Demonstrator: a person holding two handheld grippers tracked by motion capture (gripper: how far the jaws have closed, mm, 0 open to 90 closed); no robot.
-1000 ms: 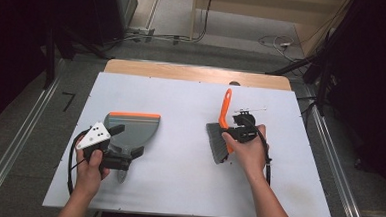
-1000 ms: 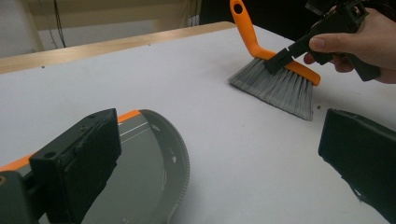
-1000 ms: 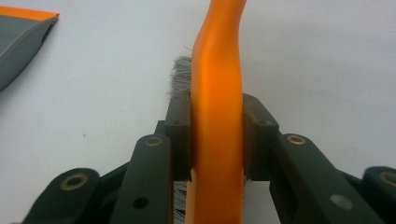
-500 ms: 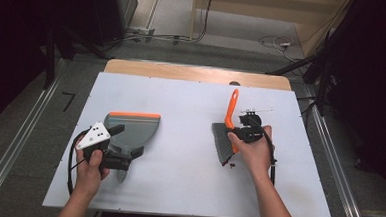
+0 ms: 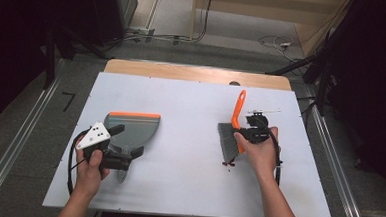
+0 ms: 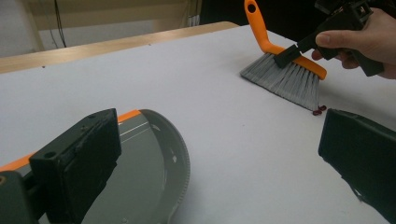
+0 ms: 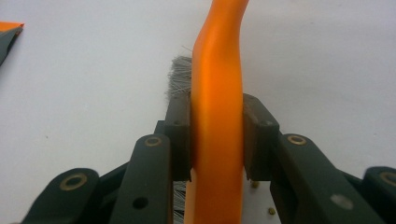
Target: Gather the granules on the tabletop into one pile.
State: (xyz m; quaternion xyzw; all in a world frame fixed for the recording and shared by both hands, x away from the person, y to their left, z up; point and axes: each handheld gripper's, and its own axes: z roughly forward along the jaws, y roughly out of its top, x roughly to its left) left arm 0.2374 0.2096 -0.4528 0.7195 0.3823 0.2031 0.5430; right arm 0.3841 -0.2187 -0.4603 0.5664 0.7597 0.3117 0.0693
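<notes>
My right gripper (image 5: 240,136) is shut on the orange handle of a hand brush (image 5: 238,108), its pads pressed on both sides of the handle (image 7: 217,93). The grey bristles (image 5: 226,140) rest on the white table, tilted towards me. A few small red bits (image 5: 228,164) lie just below the bristles; the left gripper view shows these red bits (image 6: 320,110) at the brush's edge. My left gripper (image 5: 128,141) stands open over the near end of a grey dustpan (image 5: 135,127) with an orange lip. The dustpan (image 6: 140,168) lies under the left jaw, with the jaws wide apart.
The white table (image 5: 191,103) has a wooden strip along its far edge. Floor rails run on both sides, and cables lie on the floor beyond. A broad bare stretch of table separates the dustpan from the brush.
My right gripper has carried the brush a little to the right across the table. The left hand and dustpan have stayed put.
</notes>
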